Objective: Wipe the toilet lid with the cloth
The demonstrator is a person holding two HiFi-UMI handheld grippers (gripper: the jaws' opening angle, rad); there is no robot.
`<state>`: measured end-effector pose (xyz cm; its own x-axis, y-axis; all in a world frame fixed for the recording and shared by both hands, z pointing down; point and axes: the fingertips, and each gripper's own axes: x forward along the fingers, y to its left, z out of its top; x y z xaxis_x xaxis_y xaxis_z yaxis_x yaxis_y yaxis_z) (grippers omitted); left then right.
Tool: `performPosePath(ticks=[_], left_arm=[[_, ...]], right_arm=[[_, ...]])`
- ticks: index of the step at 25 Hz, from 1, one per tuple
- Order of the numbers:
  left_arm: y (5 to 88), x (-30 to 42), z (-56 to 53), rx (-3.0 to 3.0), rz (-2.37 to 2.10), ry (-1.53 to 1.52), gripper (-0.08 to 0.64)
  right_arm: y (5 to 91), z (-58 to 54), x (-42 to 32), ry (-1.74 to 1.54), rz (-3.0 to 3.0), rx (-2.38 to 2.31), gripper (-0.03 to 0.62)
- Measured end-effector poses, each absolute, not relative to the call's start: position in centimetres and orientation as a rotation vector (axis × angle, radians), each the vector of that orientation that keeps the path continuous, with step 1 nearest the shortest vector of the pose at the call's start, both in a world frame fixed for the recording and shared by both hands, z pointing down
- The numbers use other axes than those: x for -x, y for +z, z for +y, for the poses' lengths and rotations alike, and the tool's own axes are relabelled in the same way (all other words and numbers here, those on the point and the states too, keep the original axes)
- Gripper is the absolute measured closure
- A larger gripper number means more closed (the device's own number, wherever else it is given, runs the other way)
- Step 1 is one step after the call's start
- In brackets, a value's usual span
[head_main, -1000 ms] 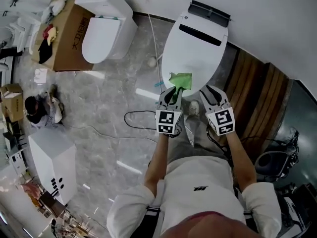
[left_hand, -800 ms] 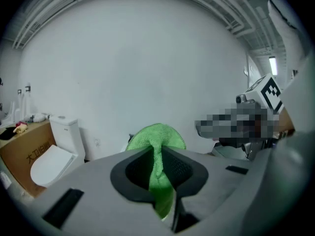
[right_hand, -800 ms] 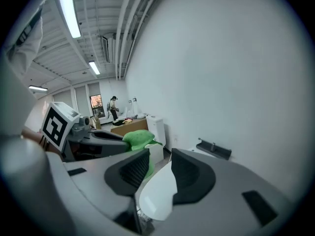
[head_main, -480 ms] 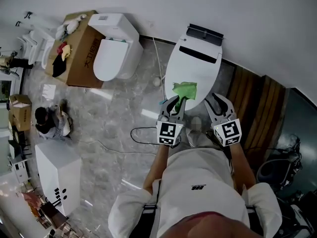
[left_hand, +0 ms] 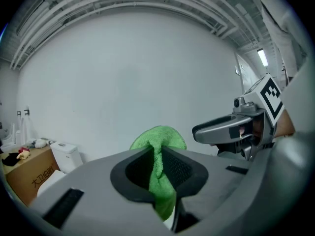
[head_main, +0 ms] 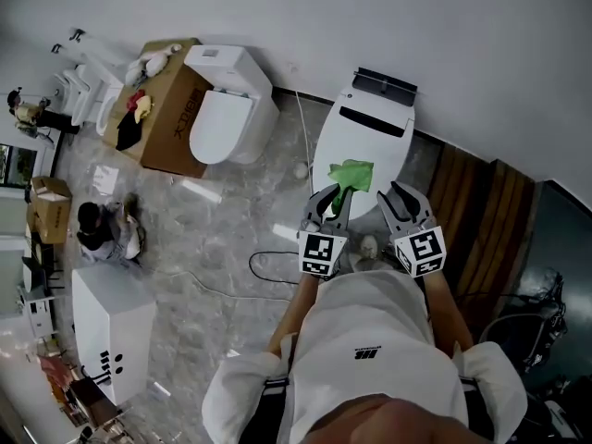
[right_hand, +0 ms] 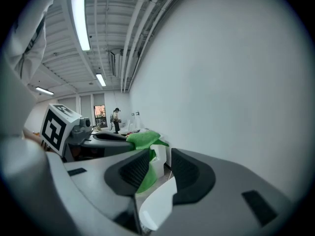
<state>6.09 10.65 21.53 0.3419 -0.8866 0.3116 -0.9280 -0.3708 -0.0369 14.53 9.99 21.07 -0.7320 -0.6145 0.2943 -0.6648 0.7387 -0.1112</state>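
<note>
Bright, even light fills the room. Ceiling strip lights (right_hand: pixel 80 21) glare at the upper left of the right gripper view; pale streaks shine on the marble floor (head_main: pixel 185 248). Both gripper views bulge, corners black, closest surfaces blurred.

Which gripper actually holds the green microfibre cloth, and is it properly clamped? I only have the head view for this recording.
Observer: The left gripper. Its own view shows the jaws shut on the green microfibre cloth, which bunches up above the tips.
Operator: And the right one, is it carrying anything?
Observer: No. The right gripper has its jaws apart with nothing between the pads. Only the white toilet and a bit of the cloth show through the gap.
</note>
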Motion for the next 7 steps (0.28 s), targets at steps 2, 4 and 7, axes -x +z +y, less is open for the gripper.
performPosePath(ticks=[2, 4, 7], left_arm=[[20.8, -6.4, 10.7, -2.455, -1.686, 0.422, 0.495], [20.3, -6.8, 10.7, -2.461, -1.698, 0.423, 0.495], [19.7, -7.7, 10.8, -2.469, -1.71, 0.421, 0.495]], right_arm=[[20.4, 10.0, -15.2, 0.321, -2.712, -1.025, 0.456], [19.9, 9.9, -15.9, 0.308, -2.714, -1.039, 0.456], [19.3, 10.0, -17.0, 0.299, -2.716, -1.054, 0.456]])
